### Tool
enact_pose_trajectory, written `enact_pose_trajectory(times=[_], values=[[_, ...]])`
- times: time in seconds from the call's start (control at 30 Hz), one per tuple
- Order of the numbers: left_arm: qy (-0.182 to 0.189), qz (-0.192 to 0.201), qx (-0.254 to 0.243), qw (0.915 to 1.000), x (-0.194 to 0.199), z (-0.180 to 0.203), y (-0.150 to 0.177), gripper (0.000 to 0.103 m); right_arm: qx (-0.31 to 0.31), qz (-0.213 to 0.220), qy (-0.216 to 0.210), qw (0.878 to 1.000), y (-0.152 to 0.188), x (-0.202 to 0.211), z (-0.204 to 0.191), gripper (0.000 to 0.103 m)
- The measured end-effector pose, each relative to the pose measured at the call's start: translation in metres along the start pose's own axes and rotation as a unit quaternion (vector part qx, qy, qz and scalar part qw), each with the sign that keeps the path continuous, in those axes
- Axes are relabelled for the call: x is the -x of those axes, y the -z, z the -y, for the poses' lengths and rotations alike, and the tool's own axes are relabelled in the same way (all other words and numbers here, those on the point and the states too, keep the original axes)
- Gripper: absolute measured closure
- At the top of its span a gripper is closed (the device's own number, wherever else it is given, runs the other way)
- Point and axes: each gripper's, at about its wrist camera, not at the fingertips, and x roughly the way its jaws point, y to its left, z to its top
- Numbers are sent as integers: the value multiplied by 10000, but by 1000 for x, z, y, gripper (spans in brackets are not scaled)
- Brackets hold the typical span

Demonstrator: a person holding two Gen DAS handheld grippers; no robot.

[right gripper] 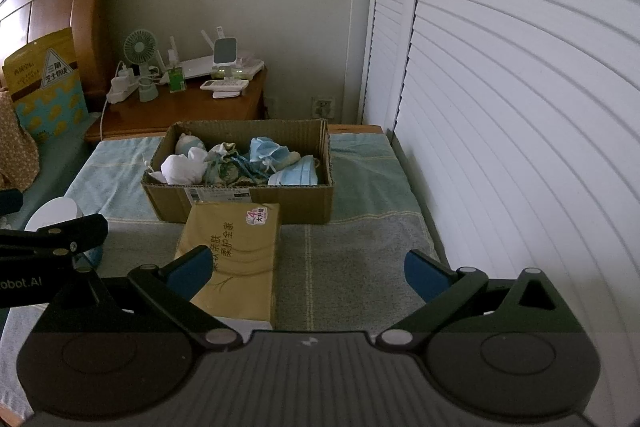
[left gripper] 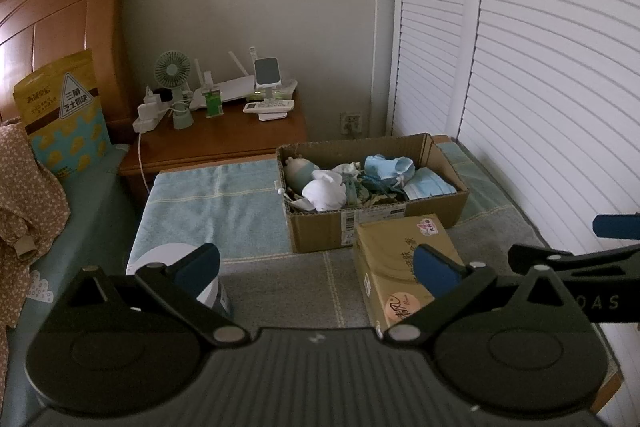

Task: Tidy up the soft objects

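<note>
1. Our left gripper is spread wide, gripping nothing.
2. Our right gripper is just as wide and empty too.
3. We see the cardboard box of soft stuff straight ahead, past the tissue pack lying by the fingers.

Left claw: matte black body, ribbed centre plate, two round housings, silver pivot screws, angular black linkage arms ending in blue fingertips. Right claw is built the same, blue pads, with white lettering on its side.
</note>
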Motion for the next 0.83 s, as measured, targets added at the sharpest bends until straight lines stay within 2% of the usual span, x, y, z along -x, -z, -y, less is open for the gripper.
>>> enact_pose_trajectory(times=[0.83], values=[[31,-4,6,10000,0,2,-1,1,4,13,12,10000,0,-1,0,0]])
